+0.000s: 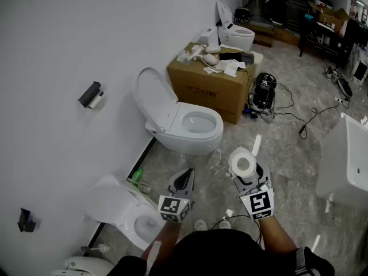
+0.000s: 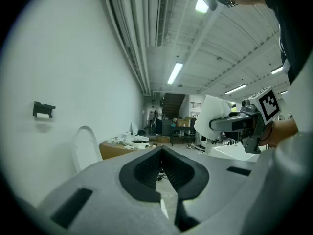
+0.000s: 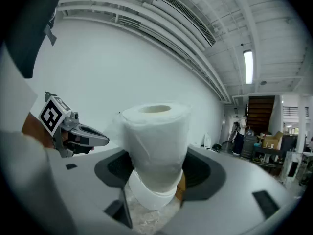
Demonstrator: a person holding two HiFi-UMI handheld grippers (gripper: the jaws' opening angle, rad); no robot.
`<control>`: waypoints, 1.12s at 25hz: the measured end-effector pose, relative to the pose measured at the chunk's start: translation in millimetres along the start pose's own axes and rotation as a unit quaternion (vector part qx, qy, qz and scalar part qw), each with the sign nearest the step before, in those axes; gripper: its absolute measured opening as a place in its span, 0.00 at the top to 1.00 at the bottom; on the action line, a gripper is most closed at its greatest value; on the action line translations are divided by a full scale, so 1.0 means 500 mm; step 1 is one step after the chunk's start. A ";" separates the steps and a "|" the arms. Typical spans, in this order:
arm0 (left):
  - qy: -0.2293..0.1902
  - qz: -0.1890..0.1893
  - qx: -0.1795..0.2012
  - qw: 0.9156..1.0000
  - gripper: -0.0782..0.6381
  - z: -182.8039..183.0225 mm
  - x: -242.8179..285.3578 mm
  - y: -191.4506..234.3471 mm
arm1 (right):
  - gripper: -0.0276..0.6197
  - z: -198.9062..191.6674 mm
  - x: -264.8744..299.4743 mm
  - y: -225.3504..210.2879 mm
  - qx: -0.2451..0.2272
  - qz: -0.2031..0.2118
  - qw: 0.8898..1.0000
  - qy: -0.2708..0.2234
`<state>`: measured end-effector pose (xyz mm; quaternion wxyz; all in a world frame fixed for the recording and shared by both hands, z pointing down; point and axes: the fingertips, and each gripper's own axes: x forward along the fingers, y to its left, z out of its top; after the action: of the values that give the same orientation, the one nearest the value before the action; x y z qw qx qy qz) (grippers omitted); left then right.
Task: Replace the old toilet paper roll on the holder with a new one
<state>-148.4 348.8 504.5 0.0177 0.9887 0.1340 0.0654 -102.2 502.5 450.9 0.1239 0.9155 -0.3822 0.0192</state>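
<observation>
A black wall holder [image 1: 90, 94] carries a small, nearly used-up roll; in the left gripper view this holder [image 2: 43, 109] hangs far off on the white wall. My right gripper [image 1: 248, 171] is shut on a full white toilet paper roll [image 1: 242, 163], held upright with its core opening facing up. In the right gripper view the roll [image 3: 155, 141] fills the space between the jaws of my right gripper [image 3: 155, 177]. My left gripper [image 1: 186, 176] is shut and empty, level beside the right one, its jaws [image 2: 162, 153] closed together.
A white toilet [image 1: 183, 123] with raised lid stands by the wall below the holder. A second toilet [image 1: 118, 209] is close at the lower left. A cardboard box [image 1: 211, 85] with clutter sits beyond, and cables [image 1: 287, 117] lie on the marble floor. A second black bracket [image 1: 24, 220] is low on the wall.
</observation>
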 end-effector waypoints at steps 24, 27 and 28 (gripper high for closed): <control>-0.010 0.002 -0.011 1.000 0.88 0.000 -0.153 0.124 | 0.51 0.056 0.046 0.163 0.040 0.009 0.999 -0.030; -0.011 0.006 -0.011 1.000 0.88 0.000 -0.164 0.146 | 0.51 0.059 0.065 0.184 0.040 0.012 0.999 -0.026; -0.011 0.008 -0.011 1.000 0.88 0.001 -0.165 0.154 | 0.51 0.061 0.072 0.188 0.039 0.014 0.999 -0.026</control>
<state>-207.1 252.5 498.0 0.0297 0.9901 0.1250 0.0558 -145.0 406.2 446.0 0.0775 0.9146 -0.3966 0.0119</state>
